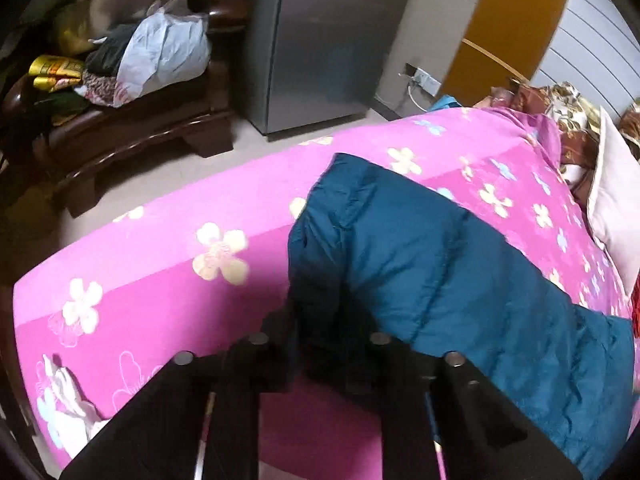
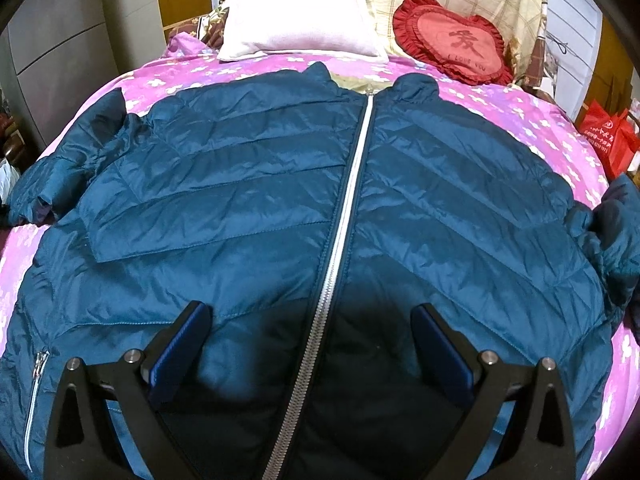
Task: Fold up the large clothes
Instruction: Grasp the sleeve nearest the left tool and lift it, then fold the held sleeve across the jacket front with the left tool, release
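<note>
Jacket [image 2: 280,208]: I see it spread front-up on the pink bed [image 2: 500,100], zipped, collar toward the pillow [image 2: 300,28].
Progress: hardly started, I judge; both sleeves lie out to the sides and the body is unfolded.
Left gripper [image 1: 316,344]: at the sleeve [image 1: 400,240] end near the bed edge; dark and blurred, so I cannot tell whether the jaws hold cloth.
Right gripper [image 2: 312,320]: jaws spread wide above the lower zipper [image 2: 352,200], gripping nothing.
Left to do: sleeves in, then body folded.
</note>
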